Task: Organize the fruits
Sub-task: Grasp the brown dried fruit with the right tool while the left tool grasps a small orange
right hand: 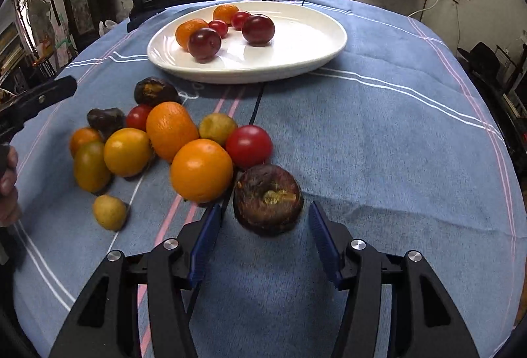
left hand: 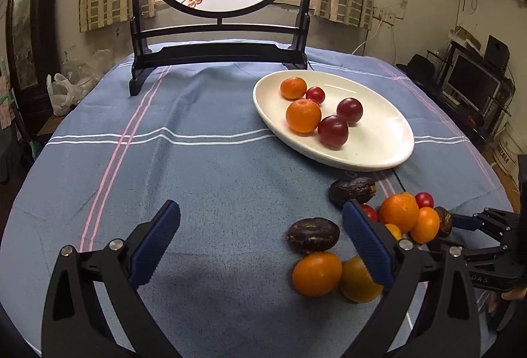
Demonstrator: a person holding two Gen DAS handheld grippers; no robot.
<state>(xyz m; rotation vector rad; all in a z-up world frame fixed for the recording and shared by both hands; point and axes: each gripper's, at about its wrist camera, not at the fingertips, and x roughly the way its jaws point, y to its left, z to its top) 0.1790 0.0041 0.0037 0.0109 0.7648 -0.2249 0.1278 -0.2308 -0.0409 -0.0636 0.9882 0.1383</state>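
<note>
With the right gripper [right hand: 263, 246] spread around the nearest dark wrinkled fruit [right hand: 268, 200] and the left gripper [left hand: 260, 232] spread empty, a careless pinch could nudge the touching orange [right hand: 201, 171] and scatter the pile before the white plate [right hand: 296, 61].

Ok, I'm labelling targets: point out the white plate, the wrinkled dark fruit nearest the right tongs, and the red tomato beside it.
white plate [right hand: 306, 61], right wrist view, bare front rim.
wrinkled dark fruit [right hand: 267, 199], right wrist view, its top.
red tomato [right hand: 248, 145], right wrist view, its middle.
</note>
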